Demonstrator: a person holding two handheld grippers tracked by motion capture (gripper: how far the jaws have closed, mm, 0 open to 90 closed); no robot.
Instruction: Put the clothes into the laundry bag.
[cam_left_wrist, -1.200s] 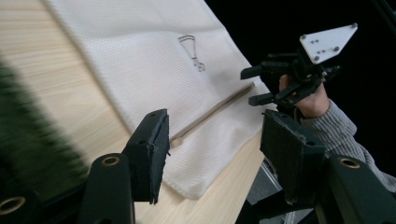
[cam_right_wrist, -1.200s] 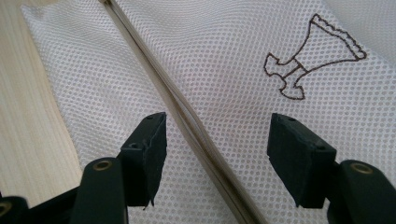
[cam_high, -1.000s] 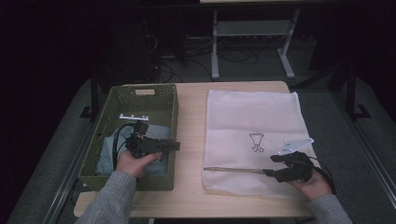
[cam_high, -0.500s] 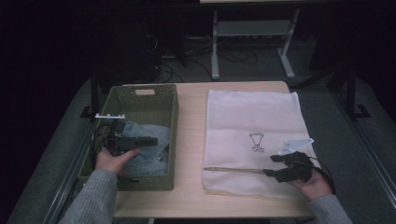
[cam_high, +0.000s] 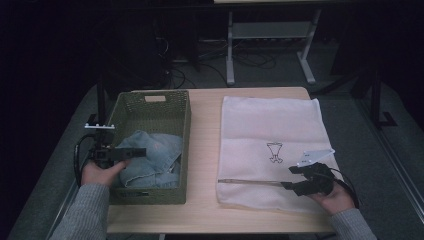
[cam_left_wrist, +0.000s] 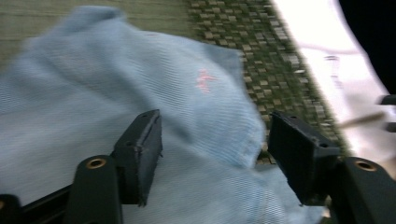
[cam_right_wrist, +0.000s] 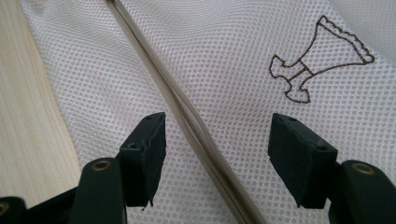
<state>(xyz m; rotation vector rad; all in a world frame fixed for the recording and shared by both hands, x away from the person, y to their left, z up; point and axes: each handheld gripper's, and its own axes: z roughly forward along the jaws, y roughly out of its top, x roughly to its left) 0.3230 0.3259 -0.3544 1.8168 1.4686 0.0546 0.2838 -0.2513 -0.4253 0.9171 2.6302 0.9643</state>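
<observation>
Left gripper spread wide, empty, directly over blue garment. Cloth looked soft, light, floppy; best pinched at the bunched fold just ahead.

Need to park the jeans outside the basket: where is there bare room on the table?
Bare wood runs between the basket and the mesh bag, and along the near edge. The bag covers the right half; jeans crowd the basket's near end.

A dim lab; metal stand and cables behind a wooden table.
</observation>
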